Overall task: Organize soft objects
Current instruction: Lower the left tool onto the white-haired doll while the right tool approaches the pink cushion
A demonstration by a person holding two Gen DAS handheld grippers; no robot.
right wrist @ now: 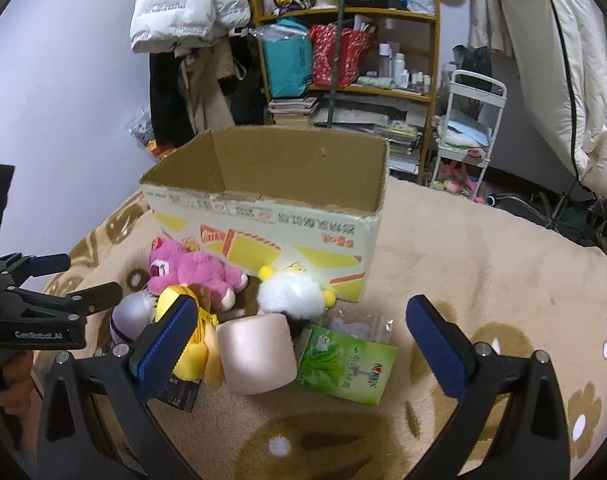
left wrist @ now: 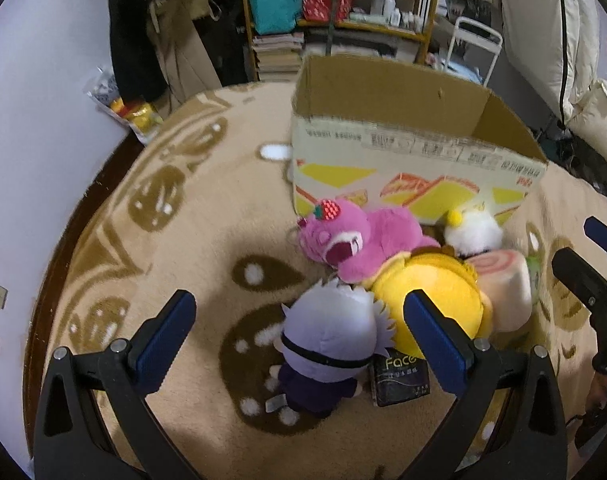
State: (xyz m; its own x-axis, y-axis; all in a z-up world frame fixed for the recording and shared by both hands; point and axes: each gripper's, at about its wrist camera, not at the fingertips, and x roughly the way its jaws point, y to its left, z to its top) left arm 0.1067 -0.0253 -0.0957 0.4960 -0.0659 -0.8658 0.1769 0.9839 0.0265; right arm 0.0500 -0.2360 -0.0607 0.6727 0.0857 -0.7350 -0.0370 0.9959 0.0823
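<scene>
An open cardboard box [left wrist: 403,148] [right wrist: 271,216] stands on a beige blanket. In front of it lies a heap of plush toys: a pink bear [left wrist: 359,240] [right wrist: 191,272], a white fluffy toy [left wrist: 473,232] [right wrist: 291,292], a yellow plush [left wrist: 435,300] [right wrist: 191,344], a pink roll-cake cushion [left wrist: 503,288] [right wrist: 257,354] and a grey-haired doll in dark clothes [left wrist: 327,344] [right wrist: 129,314]. My left gripper [left wrist: 299,340] is open, above the doll. My right gripper [right wrist: 301,344] is open, above the cushion; it also shows at the right edge of the left wrist view [left wrist: 595,264].
A black pack marked "Face" [left wrist: 401,378] lies by the doll. A green tissue pack [right wrist: 347,364] and a clear bag [right wrist: 361,326] lie right of the cushion. Behind the box stand a shelf [right wrist: 343,60], hanging coats [right wrist: 191,40] and a white cart [right wrist: 467,128].
</scene>
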